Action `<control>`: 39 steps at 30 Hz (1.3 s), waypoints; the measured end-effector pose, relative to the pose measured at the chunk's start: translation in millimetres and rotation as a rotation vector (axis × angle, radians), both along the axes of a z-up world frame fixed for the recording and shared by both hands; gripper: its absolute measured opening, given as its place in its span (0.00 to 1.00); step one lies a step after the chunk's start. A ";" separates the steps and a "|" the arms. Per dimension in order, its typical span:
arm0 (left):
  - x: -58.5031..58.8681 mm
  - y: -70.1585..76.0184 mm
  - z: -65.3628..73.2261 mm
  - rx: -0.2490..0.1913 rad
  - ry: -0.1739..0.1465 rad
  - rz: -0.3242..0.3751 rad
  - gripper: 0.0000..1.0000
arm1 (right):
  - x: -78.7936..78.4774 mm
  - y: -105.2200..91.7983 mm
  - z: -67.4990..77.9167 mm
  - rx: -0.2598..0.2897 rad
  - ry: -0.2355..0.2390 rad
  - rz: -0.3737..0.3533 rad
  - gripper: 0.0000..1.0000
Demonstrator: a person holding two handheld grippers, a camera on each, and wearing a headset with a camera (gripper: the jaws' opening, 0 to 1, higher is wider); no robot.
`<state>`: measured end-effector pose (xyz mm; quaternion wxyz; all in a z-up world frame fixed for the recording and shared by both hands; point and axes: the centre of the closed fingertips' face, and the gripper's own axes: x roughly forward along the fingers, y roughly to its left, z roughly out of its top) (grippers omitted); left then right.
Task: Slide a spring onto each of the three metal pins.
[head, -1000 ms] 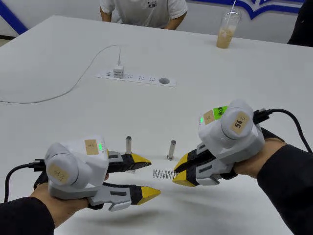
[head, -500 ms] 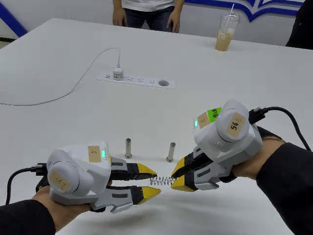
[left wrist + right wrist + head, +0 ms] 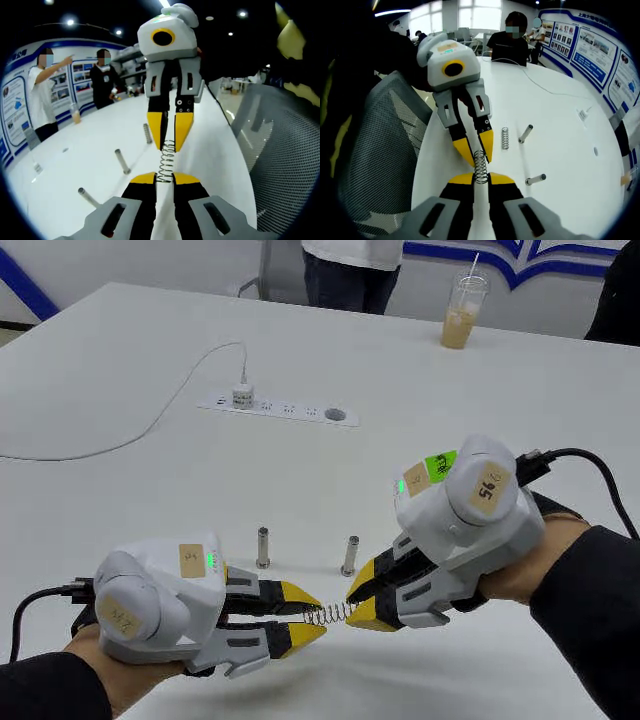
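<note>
Grip: left gripper and right gripper each close narrow on one end of the coil spring, tip facing tip, so the spring bridges the gap above the white table.
Reason: we judge this is a handover or re-aiming, leaving one gripper free to turn the open end toward a pin.
Pins: left pin and right pin stand upright and bare just beyond the grippers, apart from the held spring.
Spare spring: second spring lies flat on the table near a pin, ready for a later pick.
Hidden: third pin stands in line with the others, and we judge the left gripper's body covers it from the headset. We cannot tell how deep the jaws bite the coil.
Far: power strip and drink cup sit well apart from the work.
</note>
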<state>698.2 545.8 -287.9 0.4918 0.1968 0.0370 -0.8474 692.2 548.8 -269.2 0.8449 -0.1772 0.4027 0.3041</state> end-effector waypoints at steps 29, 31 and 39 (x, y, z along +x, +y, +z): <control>-2.3 -4.6 7.2 -0.023 0.029 0.011 0.11 | 22.0 22.2 27.3 0.018 -0.116 0.025 0.11; -2.4 -4.7 7.1 -0.022 0.034 0.013 0.11 | 22.6 22.7 27.1 0.019 -0.118 0.025 0.12; 0.6 -5.0 6.5 -0.023 0.069 0.032 0.11 | 23.6 21.6 28.5 0.031 -0.124 0.006 0.12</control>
